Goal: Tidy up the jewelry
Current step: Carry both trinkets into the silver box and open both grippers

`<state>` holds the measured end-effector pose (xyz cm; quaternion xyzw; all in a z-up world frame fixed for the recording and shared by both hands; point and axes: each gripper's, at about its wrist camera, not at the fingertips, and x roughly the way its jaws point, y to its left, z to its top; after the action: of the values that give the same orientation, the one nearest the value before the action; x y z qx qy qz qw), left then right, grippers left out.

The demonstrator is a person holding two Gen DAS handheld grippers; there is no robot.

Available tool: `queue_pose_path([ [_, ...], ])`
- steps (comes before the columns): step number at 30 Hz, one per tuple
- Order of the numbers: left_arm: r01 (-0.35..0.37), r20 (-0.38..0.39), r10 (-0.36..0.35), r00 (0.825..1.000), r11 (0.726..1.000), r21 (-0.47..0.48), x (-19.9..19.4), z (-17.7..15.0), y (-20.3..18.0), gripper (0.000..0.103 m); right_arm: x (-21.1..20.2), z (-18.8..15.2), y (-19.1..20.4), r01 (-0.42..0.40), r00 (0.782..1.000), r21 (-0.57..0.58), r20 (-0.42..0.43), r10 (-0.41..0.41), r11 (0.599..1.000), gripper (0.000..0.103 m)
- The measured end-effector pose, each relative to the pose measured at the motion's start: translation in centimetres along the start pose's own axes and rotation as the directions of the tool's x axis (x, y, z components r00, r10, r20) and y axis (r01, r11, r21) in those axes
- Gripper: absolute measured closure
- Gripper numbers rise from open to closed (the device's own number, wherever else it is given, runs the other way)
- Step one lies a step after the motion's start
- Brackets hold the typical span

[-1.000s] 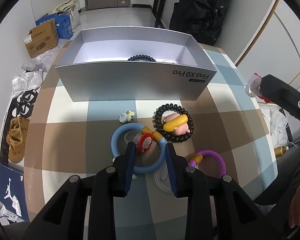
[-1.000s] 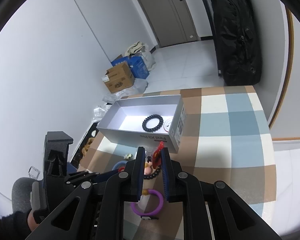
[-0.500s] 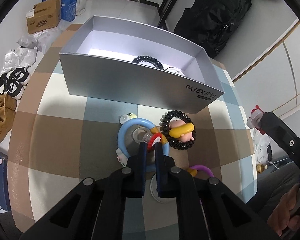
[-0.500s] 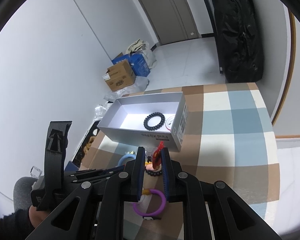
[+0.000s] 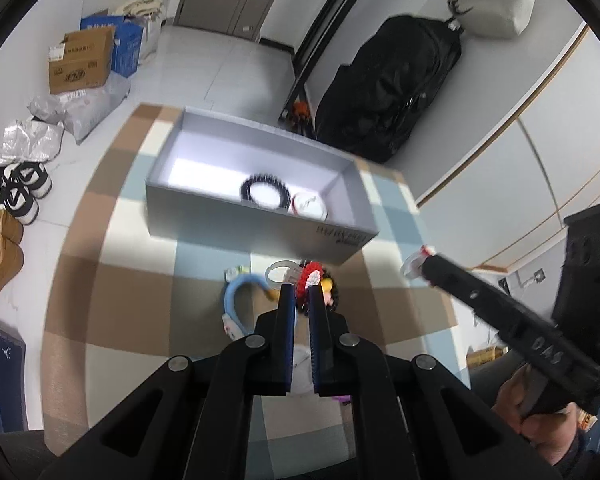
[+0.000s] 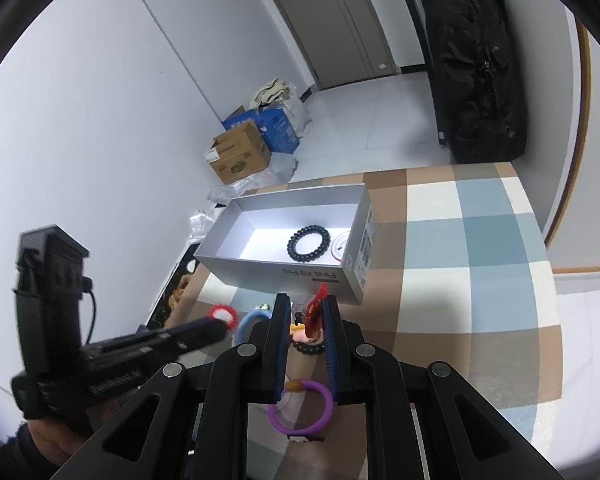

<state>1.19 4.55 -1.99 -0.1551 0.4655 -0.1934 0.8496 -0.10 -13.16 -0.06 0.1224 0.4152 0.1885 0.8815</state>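
You're clamping the red flower ring [image 5: 309, 279] in your left gripper [image 5: 300, 300]; right gripper [image 6: 305, 316] is pinching a red charm [image 6: 315, 312]; be carrying both clear over the grey box [image 5: 260, 232] wall.

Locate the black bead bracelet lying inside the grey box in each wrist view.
Left wrist: black bead bracelet above centre, in the box's right half.
Right wrist: black bead bracelet at centre, toward the box's right end.
Shared landmark: white round piece beside it.
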Motion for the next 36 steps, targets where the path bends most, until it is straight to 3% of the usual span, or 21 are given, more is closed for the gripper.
queue_pose_path([
  [6,-0.008,0.085,0.005,0.996,0.999,0.041,-1.1,1.5,-1.3,0.100,-0.1,1.0,0.3,-0.017,0.999,-0.002,0.029,0.017,1.000,0.088],
  [16,-0.026,0.122,0.021,0.992,0.999,0.045,-0.2,3.8,-0.5,0.100,1.8,3.7,0.6,-0.056,0.998,0.021,0.041,0.055,0.998,0.088],
  [36,-0.054,0.047,0.054,0.997,0.998,0.018,4.2,6.5,0.4,0.100,6.9,7.0,-1.7,-0.099,0.995,0.092,0.001,0.100,0.991,0.088],
])
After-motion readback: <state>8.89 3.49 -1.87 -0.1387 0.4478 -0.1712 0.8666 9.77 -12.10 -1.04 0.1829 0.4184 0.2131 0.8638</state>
